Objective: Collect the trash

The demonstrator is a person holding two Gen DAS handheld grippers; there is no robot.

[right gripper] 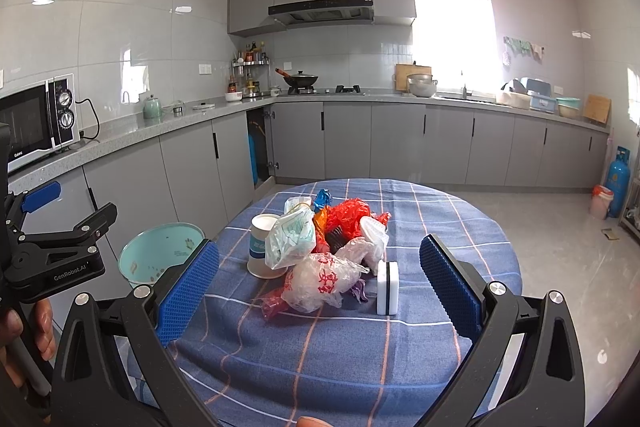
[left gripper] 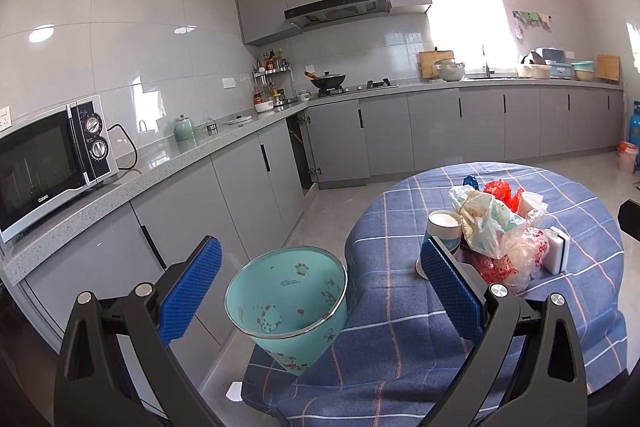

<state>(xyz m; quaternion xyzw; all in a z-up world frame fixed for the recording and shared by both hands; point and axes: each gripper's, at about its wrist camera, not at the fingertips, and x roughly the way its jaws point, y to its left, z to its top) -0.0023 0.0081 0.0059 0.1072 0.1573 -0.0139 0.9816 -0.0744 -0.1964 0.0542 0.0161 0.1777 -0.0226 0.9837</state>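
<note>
Fingers: left gripper (left gripper: 320,287) blue pads spread wide, nothing btwn them; right gripper (right gripper: 320,281) same, wide apart, empty. Left gripper also seen at left edge of right wrist view, held in a hand (right gripper: 24,339).

Kitchen: grey counter (right gripper: 132,135) runs along back and left walls. Microwave (left gripper: 48,163) on its left end, wok (right gripper: 301,79) on stove under hood.

Round table w/ blue checked cloth (right gripper: 340,347) sits in front of both grippers.

Teal bin (left gripper: 288,307) on floor just beside table's left edge, tilted in left wrist view, mouth open, inside looks empty.

Trash pile near table centre: clear bag w/ red print (right gripper: 320,283) at front, red bag (right gripper: 346,213) behind, whitish bag (right gripper: 290,239) leaning on paper cup (right gripper: 262,245), upright at pile's left. White sponge block (right gripper: 387,287) on edge, just right of pile.

Trash all on table, none gripped.
</note>
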